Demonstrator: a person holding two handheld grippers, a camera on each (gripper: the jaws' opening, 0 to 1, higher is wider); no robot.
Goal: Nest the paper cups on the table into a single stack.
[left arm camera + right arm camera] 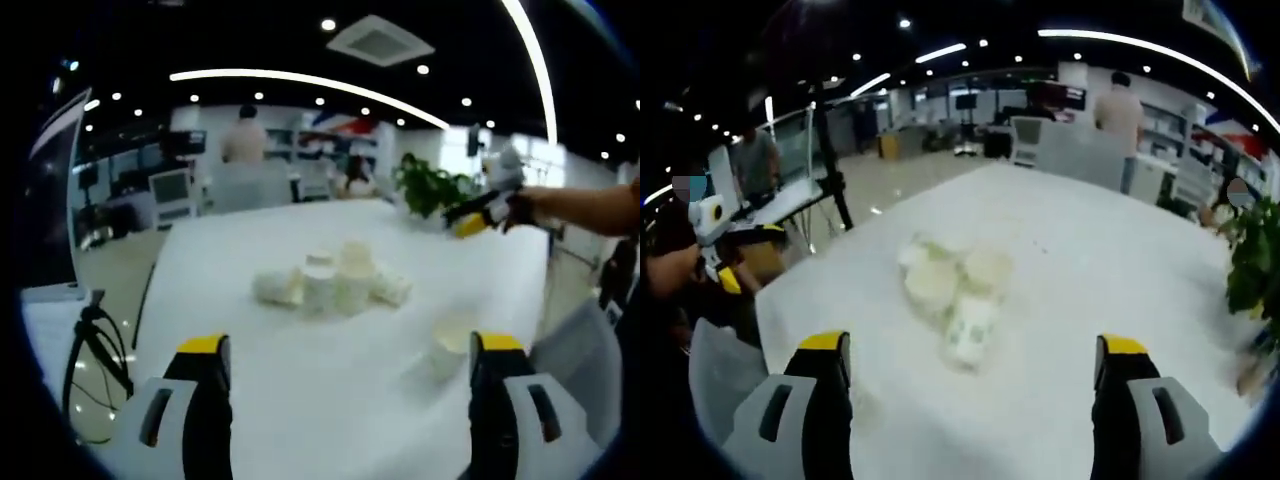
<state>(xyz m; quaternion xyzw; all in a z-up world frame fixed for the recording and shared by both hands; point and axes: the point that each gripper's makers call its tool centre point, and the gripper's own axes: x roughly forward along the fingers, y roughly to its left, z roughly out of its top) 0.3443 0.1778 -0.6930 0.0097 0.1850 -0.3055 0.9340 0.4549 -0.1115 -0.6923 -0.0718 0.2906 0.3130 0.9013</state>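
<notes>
In the left gripper view, the left gripper (pixel 345 375) hovered with jaws spread and empty over the white worktop (pixel 300 400); about six paper cups (pixel 335 280) clustered at its centre, some upright, some toppled, one lone cup (pixel 452 345) standing nearer right. In the right gripper view, the right gripper (pixel 975 385) also gaped, the cluster blurred, one tipped cup (pixel 970 335) pointing its long axis nearward.

Open office under a dark ceiling

Long curved white light strip (pixel 330 88), round ceiling spotlights (pixel 904 22), leafy green potted plant (pixel 432 186), pale glossy floor (pixel 890 185).

White table (pixel 300 380) bearing clustered paper cups (pixel 330 280)
</notes>
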